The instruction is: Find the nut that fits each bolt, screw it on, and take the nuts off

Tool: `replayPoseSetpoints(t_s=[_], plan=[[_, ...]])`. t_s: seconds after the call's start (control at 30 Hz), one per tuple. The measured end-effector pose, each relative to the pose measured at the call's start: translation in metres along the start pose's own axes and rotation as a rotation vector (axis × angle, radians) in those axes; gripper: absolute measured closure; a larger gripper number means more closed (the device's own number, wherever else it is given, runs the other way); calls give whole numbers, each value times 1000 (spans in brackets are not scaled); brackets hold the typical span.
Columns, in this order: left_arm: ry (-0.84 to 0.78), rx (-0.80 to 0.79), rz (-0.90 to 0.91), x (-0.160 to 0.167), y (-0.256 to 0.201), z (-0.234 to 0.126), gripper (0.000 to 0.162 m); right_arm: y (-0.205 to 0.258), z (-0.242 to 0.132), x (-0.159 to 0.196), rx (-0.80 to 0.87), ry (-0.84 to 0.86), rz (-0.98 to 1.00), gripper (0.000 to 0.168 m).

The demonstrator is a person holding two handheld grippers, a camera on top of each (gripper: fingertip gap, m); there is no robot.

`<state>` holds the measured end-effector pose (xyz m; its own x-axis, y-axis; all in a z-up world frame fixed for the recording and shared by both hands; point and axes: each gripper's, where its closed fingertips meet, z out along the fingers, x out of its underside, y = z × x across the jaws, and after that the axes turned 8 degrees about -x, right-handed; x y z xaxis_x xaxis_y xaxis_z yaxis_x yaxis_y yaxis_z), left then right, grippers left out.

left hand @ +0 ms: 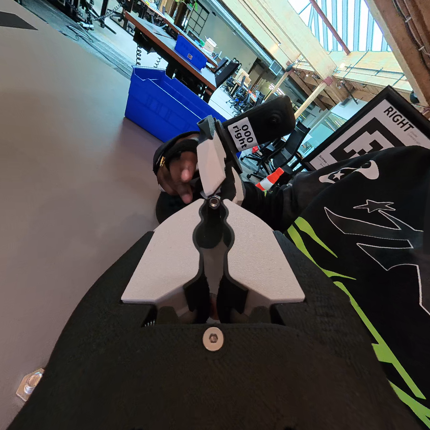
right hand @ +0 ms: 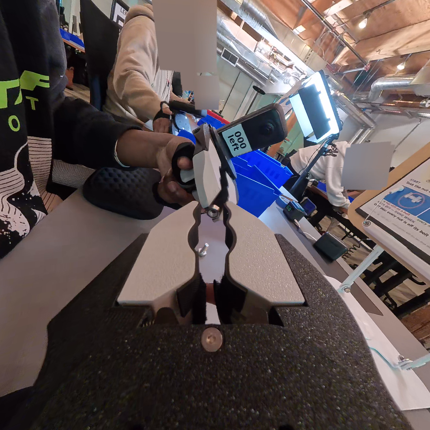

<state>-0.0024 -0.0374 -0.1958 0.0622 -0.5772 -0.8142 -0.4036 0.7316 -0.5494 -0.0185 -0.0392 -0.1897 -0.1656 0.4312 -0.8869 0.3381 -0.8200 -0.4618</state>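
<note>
Nut (left hand: 214, 202) pinched at tips of left gripper (left hand: 213, 204), hole facing along fingers, held mid-air above table (left hand: 58, 162). Right gripper (right hand: 212, 209) narrow, gap visible, tips just at nut (right hand: 213, 212); contact cannot be told. Spare bolt (right hand: 203, 249) lies on table below, nearer right gripper.

Blue bins (left hand: 160, 102), lit panel lamp (right hand: 316, 109)

Ahead of the jaws, the two grippers meet tip to tip around a nut (left hand: 214, 201). Beneath, bare table (right hand: 81, 235) with a loose bolt (right hand: 203, 249); blue bins (right hand: 256, 183) block beyond.
</note>
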Motion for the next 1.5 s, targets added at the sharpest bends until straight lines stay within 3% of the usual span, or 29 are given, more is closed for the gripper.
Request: replayPoseSetpoints(t_s=[0.17,0.27,0.37,0.47,0.53,0.6,0.7,0.8,1.0,1.07,1.13,1.3,1.5], plan=[[18,-44,37,1,3,-3,152,0,0,1,-3,-6,22,151],[56,-203,147,-5,12,-26,152,-11,-8,-2,46,-45,70,134],[138,-510,314,-17,29,-83,152,-17,-14,1,40,-76,208,126],[287,-864,422,-21,50,-166,152,-23,-15,14,42,-30,318,117],[435,-1117,410,-13,71,-233,152,-22,-14,22,39,16,336,115],[550,-1248,329,5,87,-284,152,-19,-11,27,28,51,326,114],[734,-1214,160,54,111,-318,152,-16,-8,31,21,76,311,114],[911,-1152,77,99,129,-328,151,-18,-9,31,34,68,309,115],[1000,-1126,42,129,149,-326,151,-22,-12,32,54,59,317,116],[952,-1114,34,125,150,-320,147,-22,-12,32,53,65,311,116],[964,-1101,16,125,145,-319,132,-22,-12,32,55,67,307,116],[951,-1123,32,113,129,-332,131,-23,-14,29,59,55,303,116],[982,-1268,-77,116,130,-390,125,-22,-14,28,54,56,292,117]])
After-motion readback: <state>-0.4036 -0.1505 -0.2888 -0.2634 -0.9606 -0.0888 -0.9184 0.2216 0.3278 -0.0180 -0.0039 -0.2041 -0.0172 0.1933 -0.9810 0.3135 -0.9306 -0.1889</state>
